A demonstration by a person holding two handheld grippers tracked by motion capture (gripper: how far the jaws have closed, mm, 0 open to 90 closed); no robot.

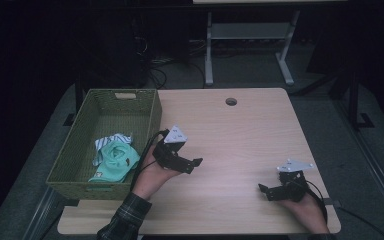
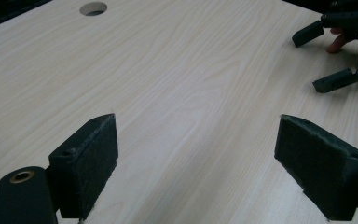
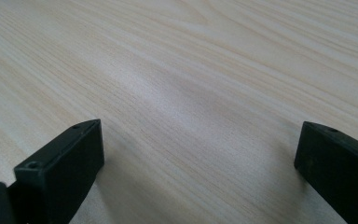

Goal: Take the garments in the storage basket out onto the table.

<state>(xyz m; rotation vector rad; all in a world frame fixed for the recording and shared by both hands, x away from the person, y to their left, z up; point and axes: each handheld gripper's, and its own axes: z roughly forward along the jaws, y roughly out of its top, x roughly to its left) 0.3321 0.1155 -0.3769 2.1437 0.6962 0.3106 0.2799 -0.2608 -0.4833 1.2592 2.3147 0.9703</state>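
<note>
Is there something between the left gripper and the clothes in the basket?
Yes. The basket's near side wall stands between the left gripper and the mint-green clothes, so the gripper must go over the rim. Its jaws are open and point away from the basket.

Probably a lab or office workroom, though the surroundings are dim; a pale wooden desk (image 1: 240, 130) with a cable hole (image 1: 231, 101) fills the middle. Beyond the desk, tangled cables (image 1: 155, 65) lie on grey carpet beside a white metal table frame (image 1: 250, 37).

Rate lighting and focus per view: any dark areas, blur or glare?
High view: light wooden table evenly lit, surroundings near black, green woven basket dim. Left gripper view: black foam pads sharp, no glare. Right gripper view: soft shadows under the jaws, near wood grain slightly blurred.
</note>
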